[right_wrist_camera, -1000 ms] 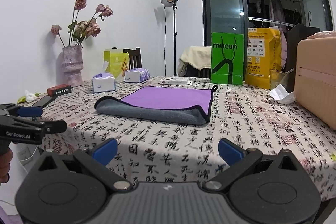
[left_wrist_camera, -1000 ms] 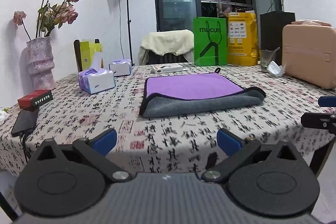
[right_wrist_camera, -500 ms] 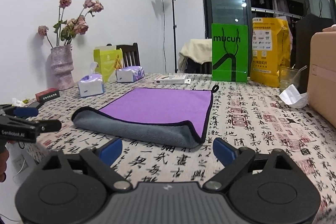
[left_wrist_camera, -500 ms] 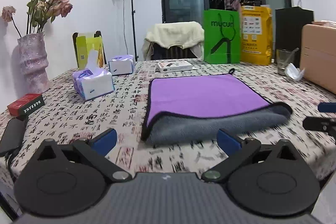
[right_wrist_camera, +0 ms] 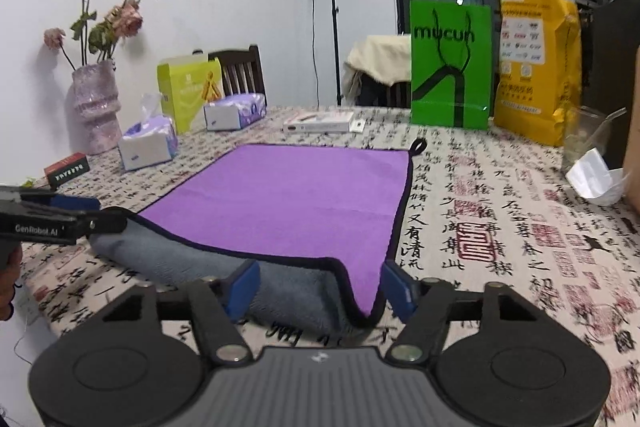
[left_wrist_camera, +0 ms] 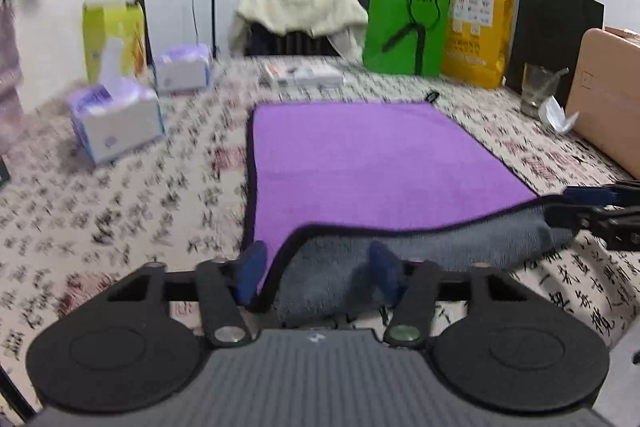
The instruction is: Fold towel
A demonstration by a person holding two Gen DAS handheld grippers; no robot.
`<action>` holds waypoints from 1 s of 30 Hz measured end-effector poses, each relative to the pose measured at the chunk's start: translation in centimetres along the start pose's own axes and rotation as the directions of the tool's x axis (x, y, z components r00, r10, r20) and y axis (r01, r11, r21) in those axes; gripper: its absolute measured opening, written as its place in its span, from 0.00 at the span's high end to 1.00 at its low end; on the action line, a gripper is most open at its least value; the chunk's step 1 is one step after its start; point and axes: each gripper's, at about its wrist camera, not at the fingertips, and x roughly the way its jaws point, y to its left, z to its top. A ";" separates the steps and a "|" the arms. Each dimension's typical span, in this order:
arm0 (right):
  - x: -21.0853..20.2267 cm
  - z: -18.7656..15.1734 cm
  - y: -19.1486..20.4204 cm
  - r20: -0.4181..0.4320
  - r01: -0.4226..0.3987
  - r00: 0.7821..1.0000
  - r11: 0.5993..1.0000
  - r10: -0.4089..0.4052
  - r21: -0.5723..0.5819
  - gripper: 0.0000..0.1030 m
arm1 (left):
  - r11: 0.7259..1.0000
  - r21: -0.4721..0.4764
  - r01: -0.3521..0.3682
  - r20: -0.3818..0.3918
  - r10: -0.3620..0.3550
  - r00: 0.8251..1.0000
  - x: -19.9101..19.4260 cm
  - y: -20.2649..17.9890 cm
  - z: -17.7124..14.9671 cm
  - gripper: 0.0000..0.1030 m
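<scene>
On the patterned surface (right_wrist_camera: 500,195), spread with a cloth printed in black characters and red seals, the towel (right_wrist_camera: 296,195) lies near the front edge. It is purple on top with a dark piped border and a grey underside, folded once so that the grey layer shows as a thick roll along the near side. A small dark loop sits at its far right corner. The purple face is flat and smooth; the near edge bulges and curls where the layers meet.

The left tongs (left_wrist_camera: 318,273) are open, their blue pads set either side of the towel's near left corner, where the black border curves up over the grey fold. The fabric sits between the pads, but they are not pressed onto it.

The right tongs (right_wrist_camera: 320,287) are likewise open, straddling the near right corner, where the purple layer dips to a point over the grey. The right pad lies just beside the border; the left pad rests against the grey roll. Neither pair has the cloth gripped.

Each pair shows in the other's view, at the opposite end of the folded edge.

Behind the towel stand two tissue boxes, a green bag (right_wrist_camera: 450,67), a yellow bag (right_wrist_camera: 536,71) and a vase of dried flowers (right_wrist_camera: 98,107).
</scene>
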 end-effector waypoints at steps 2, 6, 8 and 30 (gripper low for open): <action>0.9 0.2 -0.1 -0.038 -0.014 0.999 1.000 0.015 0.002 0.62 | 1.000 0.005 0.018 -0.020 -0.017 1.000 0.1 0.4 -0.1 0.90; 1.7 0.2 0.0 -0.086 -0.014 0.996 1.000 0.012 -0.021 0.94 | 0.999 0.027 0.023 -0.020 -0.022 1.000 -0.1 0.9 0.3 0.94; 1.7 0.5 0.0 -0.087 -0.018 0.996 0.999 0.015 -0.027 0.95 | 0.999 0.043 0.021 -0.010 -0.020 1.000 -0.1 0.9 1.0 0.95; 8.7 8.6 -3.6 -0.045 0.004 0.999 0.997 -0.007 -0.072 0.95 | 0.997 0.073 0.034 0.012 -0.035 0.999 8.4 3.6 11.4 0.95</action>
